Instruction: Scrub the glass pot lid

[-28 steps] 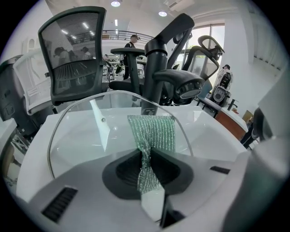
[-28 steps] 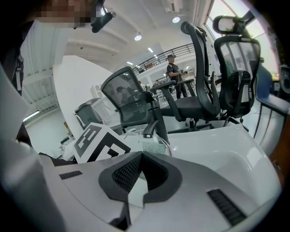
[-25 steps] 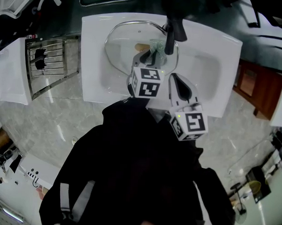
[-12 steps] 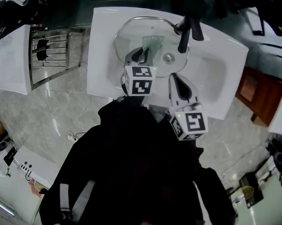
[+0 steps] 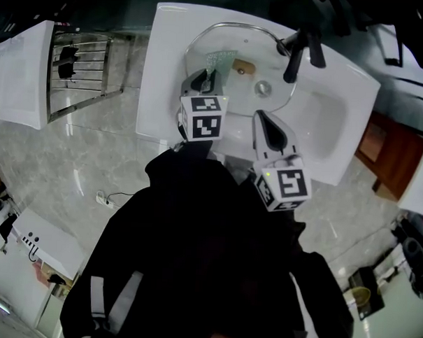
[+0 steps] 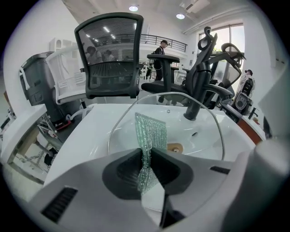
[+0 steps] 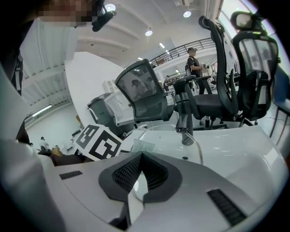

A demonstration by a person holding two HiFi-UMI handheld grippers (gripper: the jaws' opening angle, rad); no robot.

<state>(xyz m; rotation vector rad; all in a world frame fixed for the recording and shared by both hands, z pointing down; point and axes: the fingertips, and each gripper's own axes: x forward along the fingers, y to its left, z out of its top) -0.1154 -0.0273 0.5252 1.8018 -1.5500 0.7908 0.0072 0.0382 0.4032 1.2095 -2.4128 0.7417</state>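
Gripping a green scrubber [image 6: 152,131], the left tool [image 6: 146,159] is hovering over the glass lid [image 6: 197,129] whose rim the right tool [image 7: 141,174] is clamping

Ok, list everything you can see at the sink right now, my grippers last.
sink: one, white, centre of the head view
glass pot lid: one, clear, over the basin
faucet: one, black, far side of the sink
drain: one, brass-coloured, basin floor
scrub cloth: one, green mesh, at the lid
wire rack: one, metal, left of the sink
office chairs: at least two, black, behind the sink
left gripper: grey, shut on the scrub cloth
right gripper: grey, shut on the lid's near rim
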